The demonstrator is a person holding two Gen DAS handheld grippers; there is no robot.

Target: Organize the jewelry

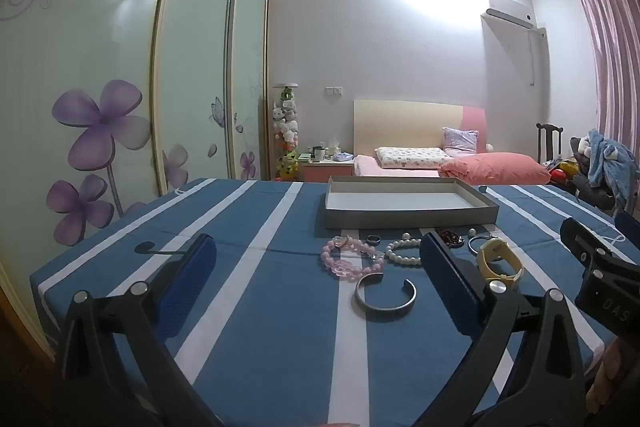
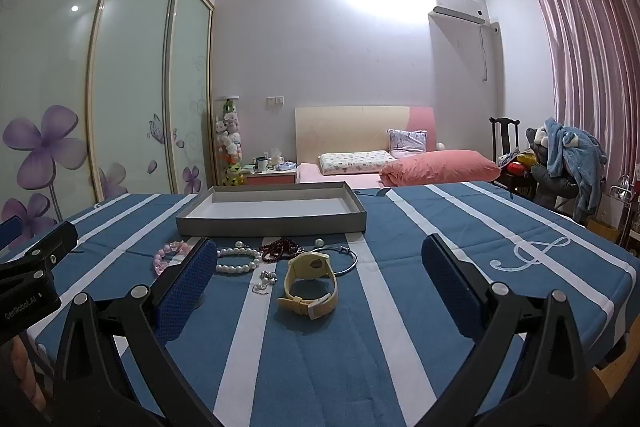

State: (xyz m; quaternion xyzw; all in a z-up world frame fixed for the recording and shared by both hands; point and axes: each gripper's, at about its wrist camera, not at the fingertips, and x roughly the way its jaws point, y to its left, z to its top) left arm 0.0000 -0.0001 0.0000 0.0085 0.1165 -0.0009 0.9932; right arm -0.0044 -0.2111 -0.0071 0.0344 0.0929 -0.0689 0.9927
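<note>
Jewelry lies on the blue striped tablecloth [image 1: 256, 307] in front of a shallow grey box tray [image 1: 408, 217], which also shows in the right wrist view [image 2: 272, 221]. I see a pink bead bracelet [image 1: 344, 259], a silver cuff [image 1: 386, 297], a pearl bracelet [image 1: 402, 253], a yellow watch [image 2: 310, 283], dark red beads [image 2: 280, 250] and a thin silver bangle [image 2: 344, 261]. My left gripper [image 1: 320, 259] is open above the cloth, short of the pieces. My right gripper [image 2: 318, 267] is open, with the watch between its fingers' lines.
A wardrobe with flower-print doors [image 1: 100, 131] stands to the left. A bed [image 1: 440, 163] with pink bedding is behind the table. A chair piled with clothes [image 2: 560, 155] stands at the right. The tray is empty inside.
</note>
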